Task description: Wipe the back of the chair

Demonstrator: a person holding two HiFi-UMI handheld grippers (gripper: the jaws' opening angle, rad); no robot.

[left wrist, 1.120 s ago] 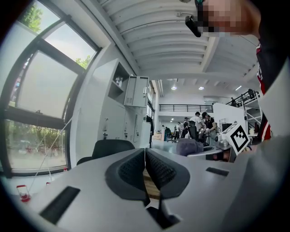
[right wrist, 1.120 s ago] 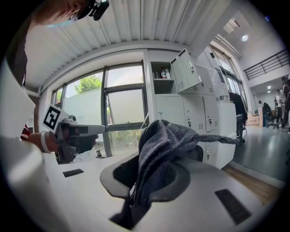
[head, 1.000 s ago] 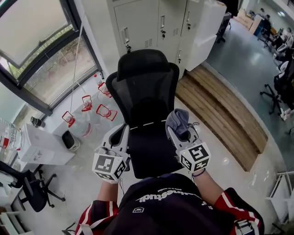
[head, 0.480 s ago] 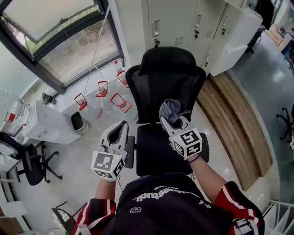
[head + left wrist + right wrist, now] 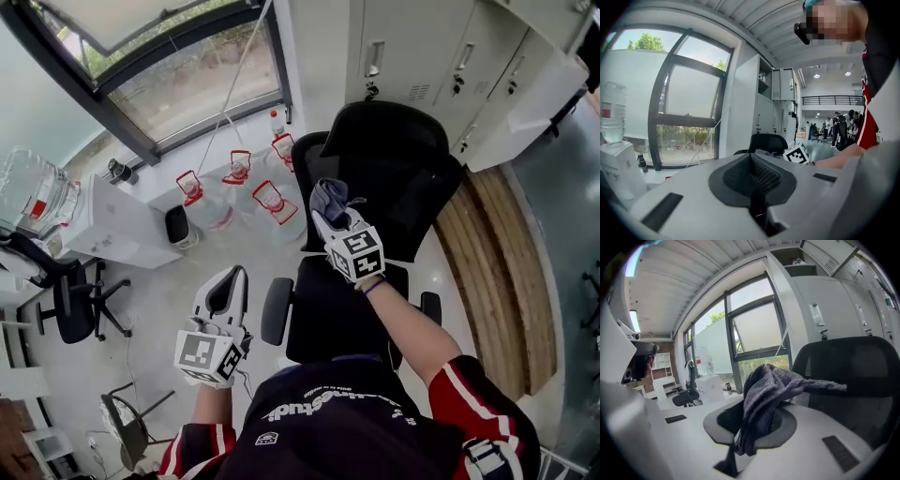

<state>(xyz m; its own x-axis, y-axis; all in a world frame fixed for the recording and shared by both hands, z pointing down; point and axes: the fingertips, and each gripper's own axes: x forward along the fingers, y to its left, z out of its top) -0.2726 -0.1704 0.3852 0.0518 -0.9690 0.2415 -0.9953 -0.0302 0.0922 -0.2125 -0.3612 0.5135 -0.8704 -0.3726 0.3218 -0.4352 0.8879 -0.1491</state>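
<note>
A black mesh office chair (image 5: 403, 202) stands in front of me with its seat (image 5: 328, 314) facing me. In the head view my right gripper (image 5: 329, 212) is shut on a grey cloth (image 5: 327, 195), held at the left edge of the backrest, below the headrest (image 5: 389, 131). The right gripper view has the cloth (image 5: 771, 390) bunched between the jaws, with the backrest (image 5: 855, 373) close on the right. My left gripper (image 5: 228, 284) hangs shut and empty to the left of the chair's armrest (image 5: 275, 311). Its own view shows the chair (image 5: 769, 141) farther off.
Several water jugs with red handles (image 5: 234, 183) stand on the floor by the window (image 5: 178, 80). White lockers (image 5: 450, 52) rise behind the chair, and a wooden step (image 5: 497, 272) runs along the right. A white dispenser (image 5: 108, 225) and a second chair (image 5: 75, 300) are at the left.
My right gripper has carried the cloth up and forward from above the seat to the backrest's left edge. The left gripper has dropped back to the left, away from the chair.
</note>
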